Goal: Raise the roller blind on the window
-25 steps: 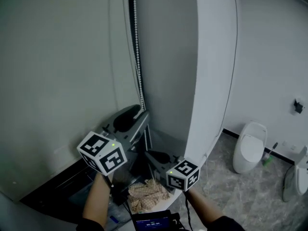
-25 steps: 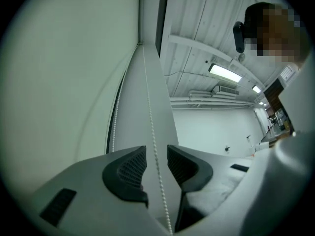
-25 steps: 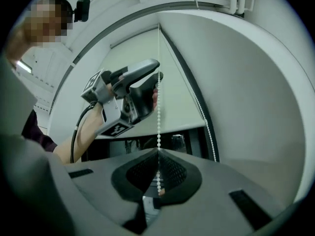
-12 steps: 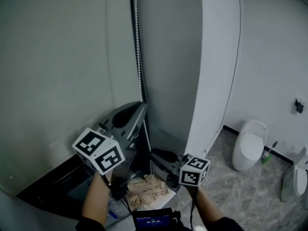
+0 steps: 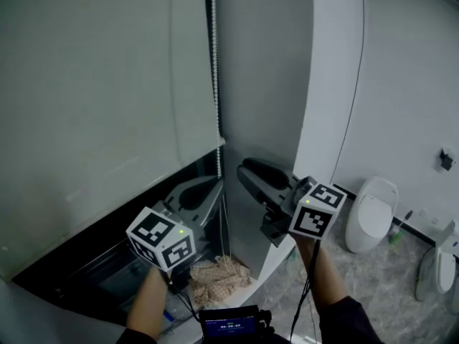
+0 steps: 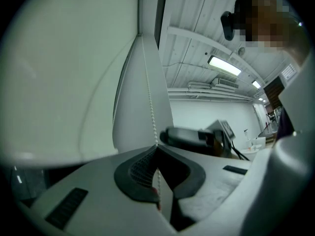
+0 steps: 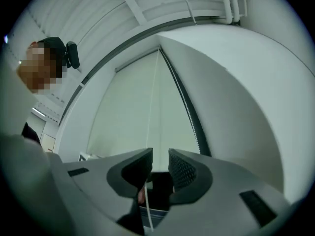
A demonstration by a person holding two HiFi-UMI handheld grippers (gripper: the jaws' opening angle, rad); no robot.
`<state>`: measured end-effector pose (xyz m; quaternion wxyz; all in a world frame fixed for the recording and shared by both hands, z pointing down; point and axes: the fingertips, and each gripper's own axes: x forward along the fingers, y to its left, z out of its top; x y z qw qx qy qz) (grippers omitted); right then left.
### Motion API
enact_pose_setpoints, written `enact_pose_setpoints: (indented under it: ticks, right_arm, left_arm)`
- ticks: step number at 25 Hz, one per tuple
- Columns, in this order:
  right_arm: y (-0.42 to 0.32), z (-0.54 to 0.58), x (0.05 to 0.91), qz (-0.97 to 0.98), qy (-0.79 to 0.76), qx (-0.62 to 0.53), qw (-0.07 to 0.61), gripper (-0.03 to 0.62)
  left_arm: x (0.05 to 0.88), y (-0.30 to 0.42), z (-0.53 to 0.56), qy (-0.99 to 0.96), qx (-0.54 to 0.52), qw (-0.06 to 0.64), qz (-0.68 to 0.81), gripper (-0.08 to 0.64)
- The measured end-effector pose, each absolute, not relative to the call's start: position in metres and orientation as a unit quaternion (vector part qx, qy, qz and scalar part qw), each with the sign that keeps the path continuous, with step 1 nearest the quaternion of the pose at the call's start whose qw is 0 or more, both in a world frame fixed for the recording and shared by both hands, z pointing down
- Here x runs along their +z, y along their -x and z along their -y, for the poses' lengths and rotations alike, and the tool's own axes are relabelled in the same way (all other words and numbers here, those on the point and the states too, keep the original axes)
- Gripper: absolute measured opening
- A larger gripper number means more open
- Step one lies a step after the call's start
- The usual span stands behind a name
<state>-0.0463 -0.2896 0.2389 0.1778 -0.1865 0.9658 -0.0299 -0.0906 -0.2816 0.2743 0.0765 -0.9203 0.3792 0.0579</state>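
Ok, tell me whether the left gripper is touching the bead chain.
Touching. The left gripper view shows the left gripper pinching the bead chain, which rises from its closed tips.

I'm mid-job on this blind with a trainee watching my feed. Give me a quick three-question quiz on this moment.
1. True or false: the left tool is shut on the bead chain.
2. The jaws of the right tool are: A) clamped on the chain; B) apart, gripping nothing; C) out of view.
3. In the head view, which tool sits higher in the picture?

Key: 1 true; 2 B; 3 the right tool.
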Motion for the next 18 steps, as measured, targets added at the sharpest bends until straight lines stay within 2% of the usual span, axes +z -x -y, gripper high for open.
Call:
enact_pose_setpoints:
  ticks: [9, 17, 18]
  right_arm:
    - [0.067, 0.298, 0.164, -0.965, 0.177, 0.015, 0.191, 0.081]
    - [0.069, 0.298, 0.155, -0.961, 0.200, 0.027, 0.189, 0.080]
    - [0.069, 0.297, 0.156, -0.961, 0.204, 0.031, 0.186, 0.034]
  left_arm:
    - [0.413, 0.078, 0.300, 0.929, -0.014, -0.044, -0.368, 0.011]
    - [0.471, 0.068, 0.279, 0.928, -0.039, -0.080, -0.361, 0.011]
    - [0.474, 0.070, 0.279, 0.926, -0.040, -0.082, -0.366, 0.011]
